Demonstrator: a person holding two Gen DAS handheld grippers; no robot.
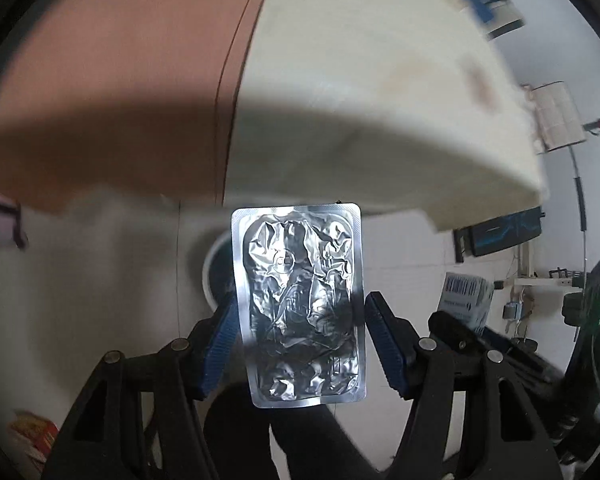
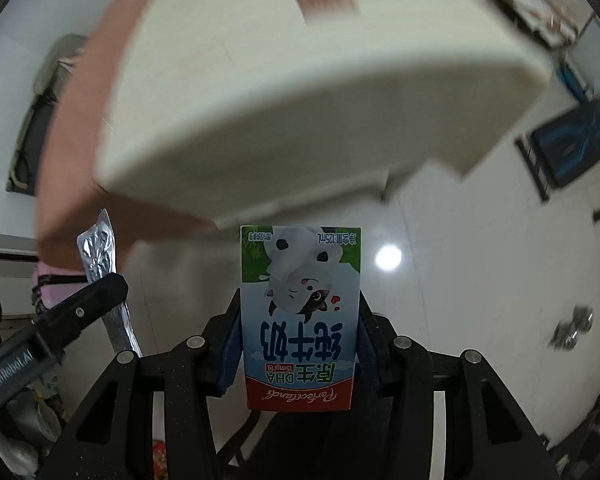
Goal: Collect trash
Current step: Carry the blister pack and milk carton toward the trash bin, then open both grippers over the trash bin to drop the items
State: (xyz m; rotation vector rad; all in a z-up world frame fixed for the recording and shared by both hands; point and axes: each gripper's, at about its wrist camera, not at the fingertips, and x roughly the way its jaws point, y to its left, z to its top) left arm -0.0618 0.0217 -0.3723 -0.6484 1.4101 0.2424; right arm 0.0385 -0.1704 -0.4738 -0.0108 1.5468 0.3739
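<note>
the left gripper (image 1: pixel 300 336) has its jaws closed on a foil blister pack (image 1: pixel 299 308). the right gripper (image 2: pixel 298 344) clamps an upside-down milk carton (image 2: pixel 300 320). both are lifted off the desk (image 2: pixel 260 100), over the floor. this looks like the carry step; next, release each over the white bin (image 1: pixel 216 268).

foil pack (image 2: pixel 100 256) left of milk carton (image 2: pixel 300 320)
</note>
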